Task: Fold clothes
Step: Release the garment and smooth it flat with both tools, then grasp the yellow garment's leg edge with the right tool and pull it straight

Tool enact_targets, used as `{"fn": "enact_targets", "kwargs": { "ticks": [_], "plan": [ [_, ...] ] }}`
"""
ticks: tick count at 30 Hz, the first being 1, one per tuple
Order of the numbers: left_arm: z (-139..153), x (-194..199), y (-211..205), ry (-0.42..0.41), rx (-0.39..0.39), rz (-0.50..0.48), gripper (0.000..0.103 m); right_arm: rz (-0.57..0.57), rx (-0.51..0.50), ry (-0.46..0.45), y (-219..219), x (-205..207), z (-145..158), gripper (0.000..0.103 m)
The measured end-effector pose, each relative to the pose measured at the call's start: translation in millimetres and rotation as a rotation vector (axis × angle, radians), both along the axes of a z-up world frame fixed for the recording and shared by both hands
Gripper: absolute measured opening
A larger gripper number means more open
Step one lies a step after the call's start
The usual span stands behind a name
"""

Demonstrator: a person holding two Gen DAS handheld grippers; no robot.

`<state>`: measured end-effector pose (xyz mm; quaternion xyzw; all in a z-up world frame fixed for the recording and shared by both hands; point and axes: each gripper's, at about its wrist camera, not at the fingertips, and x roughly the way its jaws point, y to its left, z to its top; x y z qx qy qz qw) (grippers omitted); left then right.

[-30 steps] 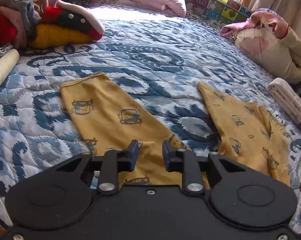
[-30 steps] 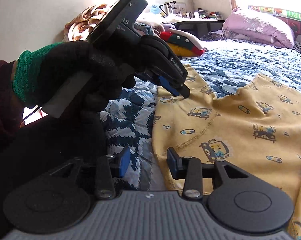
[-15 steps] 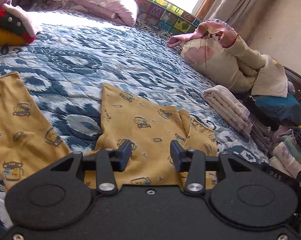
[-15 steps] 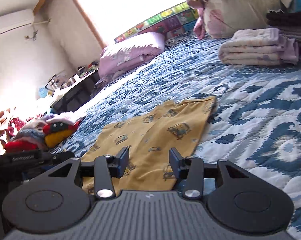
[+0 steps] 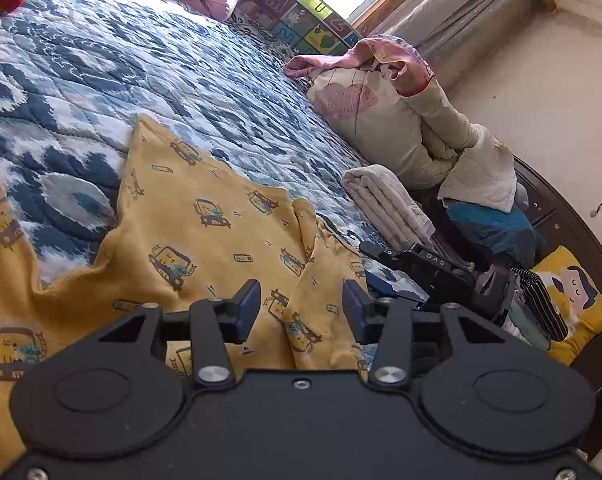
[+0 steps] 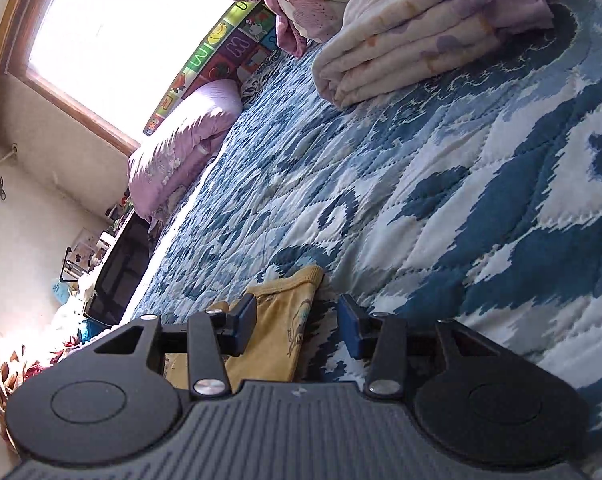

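- Presently, the yellow garment [image 5: 205,216] lies spread on the quilt [image 5: 101,80], printed side up, with one raised fold running lengthwise near its right edge.
- Handling judgement: thin knit fabric, light, limp and not fragile; it will drape and drag on the quilted surface rather than slide cleanly.
- Recommended hold: pinch a hemmed edge or corner, not the flat middle, so only one layer lifts.
- Left gripper [image 5: 299,312]: jaws apart, empty, poised over the garment's raised fold.
- Right gripper [image 6: 297,326]: jaws apart, nothing clamped, a garment corner [image 6: 289,300] lying between them.
- Surface: soft, blue-and-white padded quilt under the garment.
- Beyond the garment: folded blanket [image 5: 389,204], bundled bedding [image 5: 389,120], pink pillow [image 6: 181,152] and window [image 6: 113,32].
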<state>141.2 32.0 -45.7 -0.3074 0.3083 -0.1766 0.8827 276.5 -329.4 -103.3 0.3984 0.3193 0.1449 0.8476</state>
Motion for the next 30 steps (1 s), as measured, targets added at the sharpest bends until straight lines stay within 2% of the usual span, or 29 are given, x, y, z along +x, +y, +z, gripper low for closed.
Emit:
{"fn": "enact_targets", "kwargs": {
  "ticks": [2,4,5,10,15,21,27,30],
  "plan": [
    [-2,1,-1,0.006,-0.007,-0.01,0.043,0.009,-0.019,-0.001,3,8,1,0.037],
    [-3,1,-1,0.014,-0.005,-0.013,0.043,0.003,-0.033,0.013,3,14,0,0.01],
    [-4,1,-1,0.018,-0.003,-0.013,0.043,0.002,-0.032,0.016,3,14,-1,0.005],
    [-6,1,-2,0.036,0.004,-0.027,0.043,-0.029,-0.082,-0.086,1,-5,23,0.004],
    [-8,-3,-21,0.054,0.106,-0.113,0.043,-0.05,-0.152,-0.177,-16,-34,56,0.004],
    [-8,-22,-61,0.005,0.273,-0.265,0.043,-0.111,-0.196,-0.203,-46,-59,76,0.004],
    [-6,-38,-89,-0.066,0.3,-0.388,0.043,-0.177,-0.235,-0.221,-72,-77,95,0.004],
    [-7,-43,-100,-0.073,0.313,-0.449,0.043,-0.199,-0.272,-0.218,-84,-89,100,0.004]
  ]
}}
